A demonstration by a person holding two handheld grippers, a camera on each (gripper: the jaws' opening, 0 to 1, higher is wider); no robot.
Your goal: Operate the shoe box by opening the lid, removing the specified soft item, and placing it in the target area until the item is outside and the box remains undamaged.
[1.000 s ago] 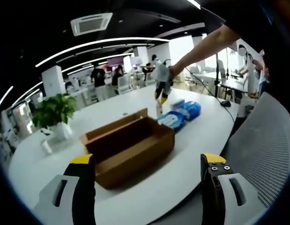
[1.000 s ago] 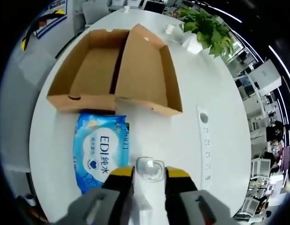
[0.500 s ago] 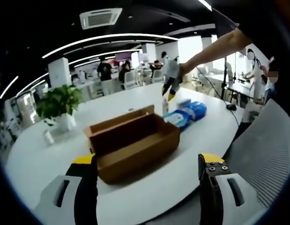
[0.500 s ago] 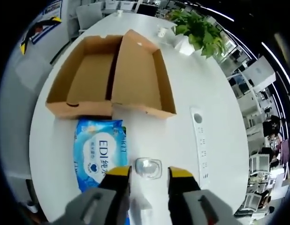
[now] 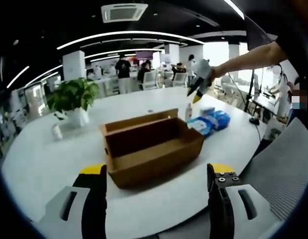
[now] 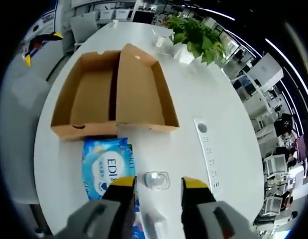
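An open office with curved ceiling light strips surrounds a big oval white table point(image 6: 229, 164), its top smooth and glossy.

In the right gripper view the cardboard box point(image 6: 139, 94) lies open at 12 o'clock of centre, its lid point(image 6: 86, 97) folded flat at 9 o'clock of the tray, both plain brown with crisp straight walls; nothing shows inside. Touching the box's near edge, at 6 o'clock of the lid, a soft blue wipes pack point(image 6: 105, 167) lies flat on the table, outside the box. Just beside the pack, at 3 o'clock, stands a small clear bottle point(image 6: 156, 180), seen from above between the spread jaws of the right gripper point(image 6: 156, 183), which pinch nothing. A white power strip point(image 6: 207, 154) lies at 3 o'clock of the box, with bare table between. A leafy plant point(image 6: 196, 40) in a white pot sits at 1 o'clock.

In the left gripper view the left gripper point(image 5: 156, 172) is spread wide, holding nothing, with bare table between it and the box point(image 5: 151, 147). A grey mesh chair point(image 5: 283, 174) stands at the table's edge at 4 o'clock.
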